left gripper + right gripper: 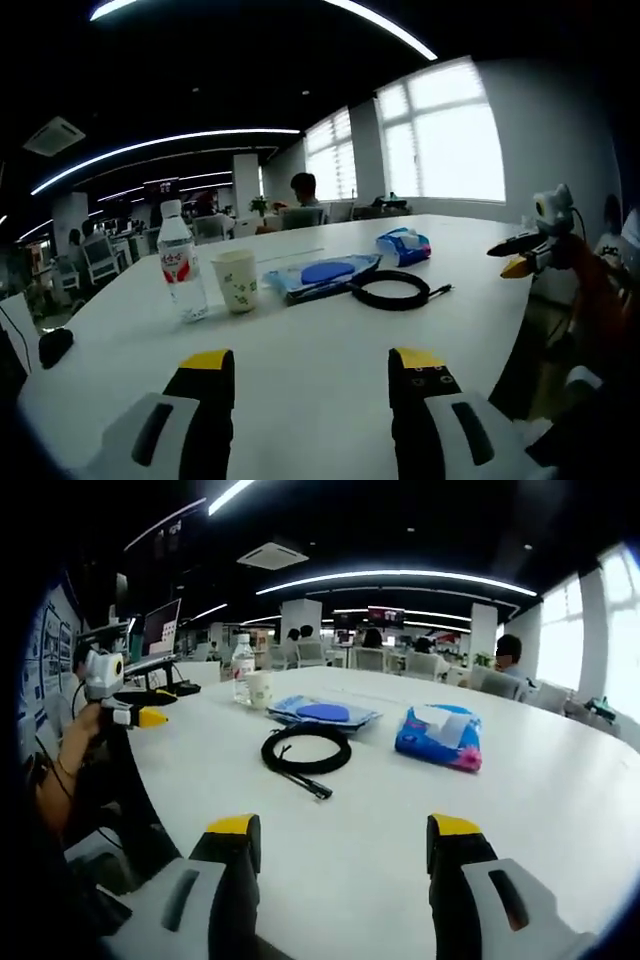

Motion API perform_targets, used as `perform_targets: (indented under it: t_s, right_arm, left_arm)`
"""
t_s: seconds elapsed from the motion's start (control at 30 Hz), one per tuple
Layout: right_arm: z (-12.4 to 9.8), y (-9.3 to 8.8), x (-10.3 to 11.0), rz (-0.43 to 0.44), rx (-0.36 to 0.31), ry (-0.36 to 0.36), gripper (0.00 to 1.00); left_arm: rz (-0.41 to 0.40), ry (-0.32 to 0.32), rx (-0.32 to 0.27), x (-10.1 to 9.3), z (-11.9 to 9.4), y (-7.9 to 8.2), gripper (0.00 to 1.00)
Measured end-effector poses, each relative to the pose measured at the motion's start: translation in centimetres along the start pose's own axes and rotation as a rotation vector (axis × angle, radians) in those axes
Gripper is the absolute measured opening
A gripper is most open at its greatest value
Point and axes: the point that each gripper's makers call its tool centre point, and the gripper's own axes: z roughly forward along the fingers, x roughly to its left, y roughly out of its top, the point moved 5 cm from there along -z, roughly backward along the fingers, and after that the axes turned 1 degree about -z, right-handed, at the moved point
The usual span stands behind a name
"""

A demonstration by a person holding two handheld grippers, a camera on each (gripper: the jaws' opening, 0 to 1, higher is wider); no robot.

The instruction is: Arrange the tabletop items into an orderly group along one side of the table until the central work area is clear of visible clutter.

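On the white table (330, 360) stand a water bottle (180, 262) with a red label and a paper cup (236, 281) beside it. To their right lie a blue flat pack (322, 274), a coiled black cable (392, 290) and a blue tissue pack (404, 245). My left gripper (312, 372) is open above the near table edge, nothing between its jaws. The right gripper (528, 252) shows at the right edge. In the right gripper view my right gripper (345, 842) is open over the table, short of the cable (305, 748), flat pack (322, 713), tissue pack (440, 737), bottle (241, 669) and cup (260, 689). The left gripper (125, 712) shows at the left.
A black mouse (55, 345) lies near the table's left edge. Office chairs (100, 258), desks and seated people (305, 195) fill the room behind. Bright windows (440, 135) line the far wall. A monitor (160, 630) stands at the table's far left.
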Motion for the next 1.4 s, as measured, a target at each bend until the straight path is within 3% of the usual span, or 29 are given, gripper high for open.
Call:
perform_targets:
  t_s: [0.2, 0.3, 0.4, 0.47, 0.57, 0.7, 0.93, 1.13, 1.23, 1.4]
  right_arm:
    - [-0.6, -0.8, -0.2, 0.002, 0.001, -0.017, 0.64]
    - [-0.6, -1.2, -0.4, 0.003, 0.016, -0.019, 0.64]
    - [-0.6, -1.3, -0.9, 0.012, 0.028, -0.053, 0.64]
    - [-0.6, -1.2, -0.8, 0.004, 0.026, -0.050, 0.65]
    - [-0.4, -1.1, -0.5, 0.020, 0.013, -0.020, 0.65]
    - [-0.5, -1.1, -0.8, 0.004, 0.032, -0.039, 0.65]
    - [-0.8, -0.4, -1.0, 0.015, 0.010, -0.033, 0.66]
    - [-0.8, -0.2, -0.9, 0.019, 0.017, -0.031, 0.65]
    - [-1.0, -0.4, -0.9, 0.015, 0.026, -0.033, 0.66]
    - [-1.0, -0.6, -0.8, 0.032, 0.026, -0.027, 0.66]
  left_arm:
    - [0.021, 0.053, -0.019, 0.6, -1.0, 0.3, 0.65]
    - [0.011, 0.130, -0.065, 1.4, -1.4, 0.7, 0.57]
    - [0.008, 0.135, -0.067, 1.7, -1.6, 0.7, 0.56]
    - [-0.053, 0.079, -0.053, 0.9, -1.5, 0.4, 0.63]
    - [-0.058, 0.052, -0.041, 0.5, -1.3, 0.0, 0.68]
    - [-0.025, 0.076, 0.005, 0.8, -1.2, -0.3, 0.73]
    - [-0.050, 0.055, -0.016, 0.7, -1.1, 0.0, 0.79]
    - [-0.046, 0.055, 0.027, 0.6, -1.1, -0.6, 0.84]
    - [-0.033, 0.063, 0.059, 0.5, -0.9, -1.0, 0.91]
    - [-0.068, 0.037, 0.040, 0.2, -0.8, -0.8, 0.95]
